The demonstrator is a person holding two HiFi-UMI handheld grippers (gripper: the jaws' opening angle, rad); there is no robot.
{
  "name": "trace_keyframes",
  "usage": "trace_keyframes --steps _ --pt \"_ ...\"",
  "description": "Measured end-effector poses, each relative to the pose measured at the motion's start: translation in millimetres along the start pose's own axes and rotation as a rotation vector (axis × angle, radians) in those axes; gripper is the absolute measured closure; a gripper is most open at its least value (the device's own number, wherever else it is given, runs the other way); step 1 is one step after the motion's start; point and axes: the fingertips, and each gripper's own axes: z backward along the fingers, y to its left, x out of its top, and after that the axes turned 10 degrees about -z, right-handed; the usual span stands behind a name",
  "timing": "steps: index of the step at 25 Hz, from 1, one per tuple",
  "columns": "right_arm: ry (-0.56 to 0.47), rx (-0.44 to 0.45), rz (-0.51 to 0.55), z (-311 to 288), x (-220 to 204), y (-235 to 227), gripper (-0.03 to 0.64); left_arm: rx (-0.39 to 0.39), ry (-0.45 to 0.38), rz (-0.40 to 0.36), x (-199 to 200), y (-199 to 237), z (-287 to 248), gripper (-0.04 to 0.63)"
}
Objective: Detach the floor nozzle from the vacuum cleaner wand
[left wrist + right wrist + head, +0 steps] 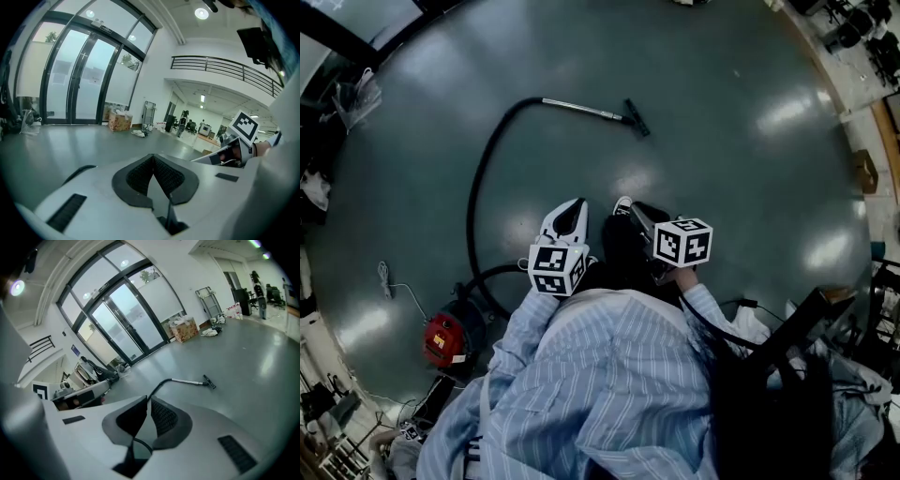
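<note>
One floor nozzle [637,120], black, fitted on wand [581,110], lying on grey floor [741,197], well apart from both grippers. Black hose [475,187] leads to red vacuum body [442,339]. Left gripper [577,206], right gripper [624,205]: jaws closed, nothing held.

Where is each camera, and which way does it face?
Head view: on the head, looking down at wand and floor nozzle; sleeve, left tongs, right tongs show.
Left gripper view: on left tongs, facing glass doors; its shut tongs show.
Right gripper view: on right tongs, facing wand; its shut tongs show.
Shared: floor nozzle, in head and right gripper views.
</note>
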Motion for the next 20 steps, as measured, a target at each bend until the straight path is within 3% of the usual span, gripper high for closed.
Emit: trace_keyframes --steps 9,20 --pt "0.013 0.059 0.036 -34 122 -36 0.586 0.067 0.007 -0.038 70 27 -96 0.589" --pt "0.013 0.047 -0.061 -54 186 -92 0.586 0.031 0.024 -0.032 115 37 -187 0.589"
